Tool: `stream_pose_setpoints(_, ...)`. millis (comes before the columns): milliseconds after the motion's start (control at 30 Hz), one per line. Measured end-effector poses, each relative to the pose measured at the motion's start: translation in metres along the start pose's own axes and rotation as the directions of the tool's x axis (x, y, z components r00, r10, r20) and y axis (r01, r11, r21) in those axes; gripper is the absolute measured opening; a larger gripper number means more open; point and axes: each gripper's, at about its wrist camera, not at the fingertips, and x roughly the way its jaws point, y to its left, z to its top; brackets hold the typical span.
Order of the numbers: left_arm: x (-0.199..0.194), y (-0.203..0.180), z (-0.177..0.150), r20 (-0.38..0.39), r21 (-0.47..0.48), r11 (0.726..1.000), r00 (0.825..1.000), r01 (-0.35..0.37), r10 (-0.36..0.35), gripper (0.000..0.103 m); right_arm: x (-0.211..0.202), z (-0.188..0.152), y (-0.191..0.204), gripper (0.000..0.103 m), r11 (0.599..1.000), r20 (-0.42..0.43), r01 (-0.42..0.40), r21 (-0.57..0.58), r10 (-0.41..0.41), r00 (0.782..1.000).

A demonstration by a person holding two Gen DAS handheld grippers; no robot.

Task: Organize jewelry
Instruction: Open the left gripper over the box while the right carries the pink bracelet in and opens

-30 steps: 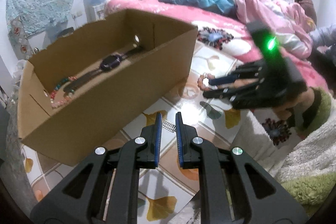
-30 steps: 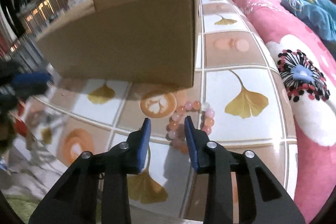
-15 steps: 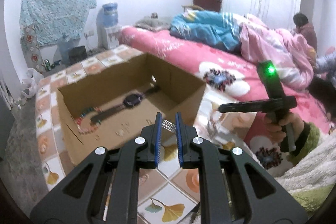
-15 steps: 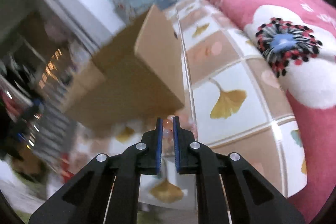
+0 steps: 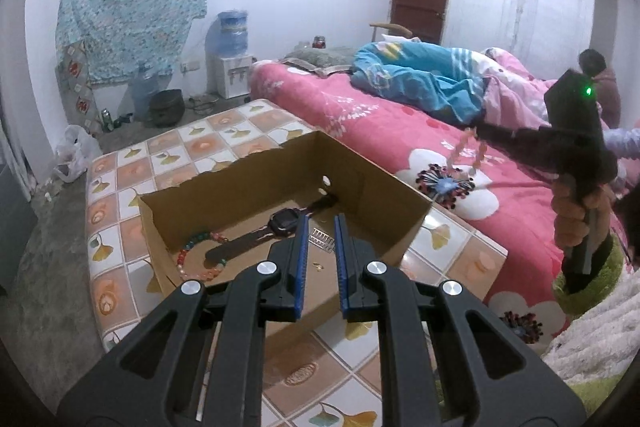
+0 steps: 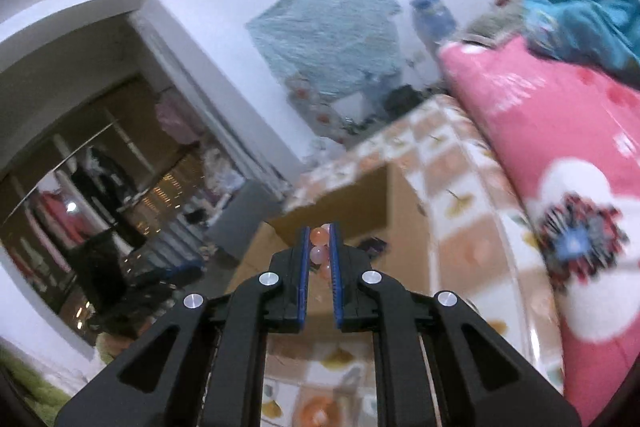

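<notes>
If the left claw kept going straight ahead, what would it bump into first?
Probably the inside of the cardboard box, near the black watch and the small silver clip lying on its bottom. The left claw points down there, though depth is unclear.

Dim indoor light, fisheye edges, right view motion-blurred

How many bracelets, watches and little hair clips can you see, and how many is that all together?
Bracelets: 2, a pink bead bracelet hanging from the right hand-held gripper, and a colourful bead bracelet in the cardboard box.
Watches: 1, the black watch in the box.
Hair clips: 1, the small silver clip in the box.
Total: 4
</notes>
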Motion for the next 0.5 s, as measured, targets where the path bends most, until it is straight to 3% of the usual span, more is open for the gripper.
stream_pose_setpoints(100,0.009,0.011,0.003,-0.027,-0.028,1.000,1.000,-0.008,0.007,0.012,0.026,0.009,0.009,0.010,0.997,-0.033,-0.073,-0.021,0.072,0.997)
stream_pose_setpoints(267,0.037,0.026,0.001,-0.111,-0.081,0.997,0.994,-0.014,0.005,0.012,0.078,0.013,0.007,0.010,0.992,-0.140,-0.125,-0.003,0.123,0.982)
stream_pose_setpoints(400,0.071,0.042,-0.004,-0.224,-0.130,0.991,0.975,-0.026,-0.004,0.012,0.111,0.008,0.000,0.010,0.993,-0.227,-0.115,0.019,0.116,0.967)
stream_pose_setpoints(500,0.093,0.050,-0.012,-0.313,-0.158,0.987,0.950,-0.029,-0.022,0.012,0.127,0.006,-0.008,0.010,0.994,-0.268,-0.102,0.046,0.111,0.957)
